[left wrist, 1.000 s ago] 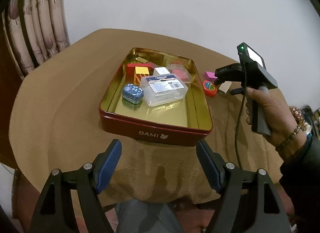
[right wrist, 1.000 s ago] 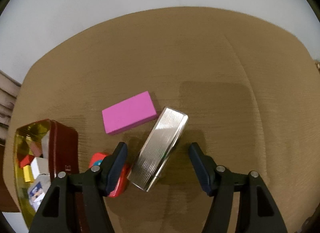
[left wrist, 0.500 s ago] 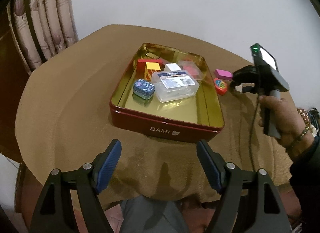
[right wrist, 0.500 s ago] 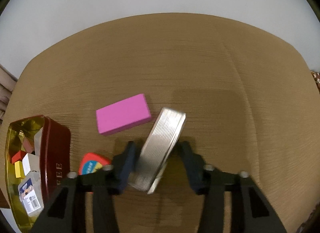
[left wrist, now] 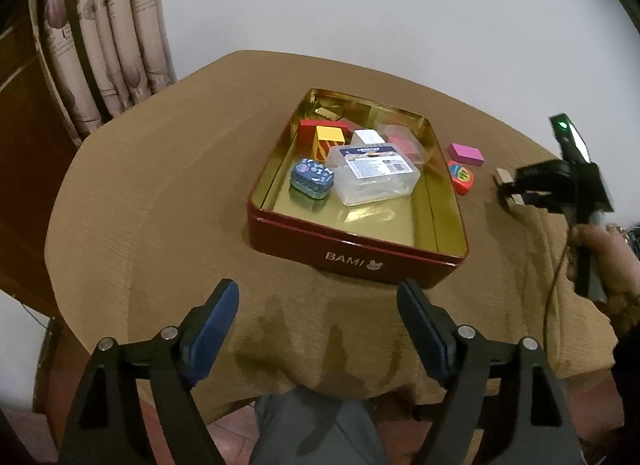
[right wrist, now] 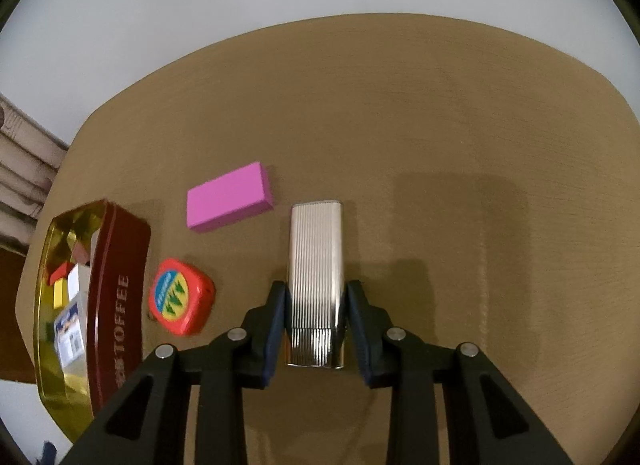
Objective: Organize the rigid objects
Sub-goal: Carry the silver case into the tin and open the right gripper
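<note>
My right gripper [right wrist: 316,305] is shut on a ribbed silver metal case [right wrist: 316,261], its blue pads pressing both long sides, the case lifted just off the cloth. A pink block [right wrist: 228,197] and a red tape measure [right wrist: 180,297] lie to its left. The red tin [left wrist: 436,225] with a gold inside holds a clear plastic box [left wrist: 376,177], a blue patterned tin [left wrist: 312,177], a yellow block [left wrist: 330,139] and others. My left gripper [left wrist: 318,329] hangs over the table's near edge, its jaws opening with nothing between them. In the left wrist view the right gripper [left wrist: 510,189] holds the case at the far right.
A brown cloth [left wrist: 160,205] covers the round table. A curtain [left wrist: 100,49] hangs at the back left, with a white wall behind. A person's hand [left wrist: 608,249] grips the right tool. Grey trousers [left wrist: 312,425] show below the table edge.
The right jaws closed on the silver case and turned it from slanted to straight, lifting it slightly. The left view drew back a little from the tin.
</note>
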`<state>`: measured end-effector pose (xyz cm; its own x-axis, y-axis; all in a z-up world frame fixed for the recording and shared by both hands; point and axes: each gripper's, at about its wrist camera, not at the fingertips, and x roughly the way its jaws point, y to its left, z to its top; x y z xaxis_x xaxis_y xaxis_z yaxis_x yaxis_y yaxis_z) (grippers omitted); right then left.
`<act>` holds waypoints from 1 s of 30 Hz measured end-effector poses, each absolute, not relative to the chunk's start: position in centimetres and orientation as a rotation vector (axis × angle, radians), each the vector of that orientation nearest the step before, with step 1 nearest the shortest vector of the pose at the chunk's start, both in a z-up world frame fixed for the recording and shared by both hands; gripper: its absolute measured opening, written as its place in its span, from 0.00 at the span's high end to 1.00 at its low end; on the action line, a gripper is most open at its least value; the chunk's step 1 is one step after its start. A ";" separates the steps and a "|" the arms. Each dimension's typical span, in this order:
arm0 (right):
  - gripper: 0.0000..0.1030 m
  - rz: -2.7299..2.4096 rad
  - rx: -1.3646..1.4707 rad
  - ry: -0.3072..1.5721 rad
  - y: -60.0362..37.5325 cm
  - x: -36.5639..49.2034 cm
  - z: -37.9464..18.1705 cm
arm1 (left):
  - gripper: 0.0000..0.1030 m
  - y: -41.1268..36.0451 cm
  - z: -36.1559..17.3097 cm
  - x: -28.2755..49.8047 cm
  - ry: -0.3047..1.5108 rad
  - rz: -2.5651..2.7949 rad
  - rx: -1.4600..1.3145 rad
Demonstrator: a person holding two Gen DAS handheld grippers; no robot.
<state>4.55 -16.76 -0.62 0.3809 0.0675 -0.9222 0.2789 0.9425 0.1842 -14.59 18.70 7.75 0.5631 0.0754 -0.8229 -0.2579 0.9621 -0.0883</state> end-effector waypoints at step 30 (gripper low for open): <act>0.70 0.418 0.380 1.204 -3.8 0.7 8.0 | 0.22 20.3 5.3 -15.4 1.036 0.261 -0.232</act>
<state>0.66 -3.78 7.99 0.3007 0.5018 -0.8110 -0.1081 0.8628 0.4938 -15.37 20.28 5.27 0.4839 0.1029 -0.8690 -0.3204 0.9449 -0.0666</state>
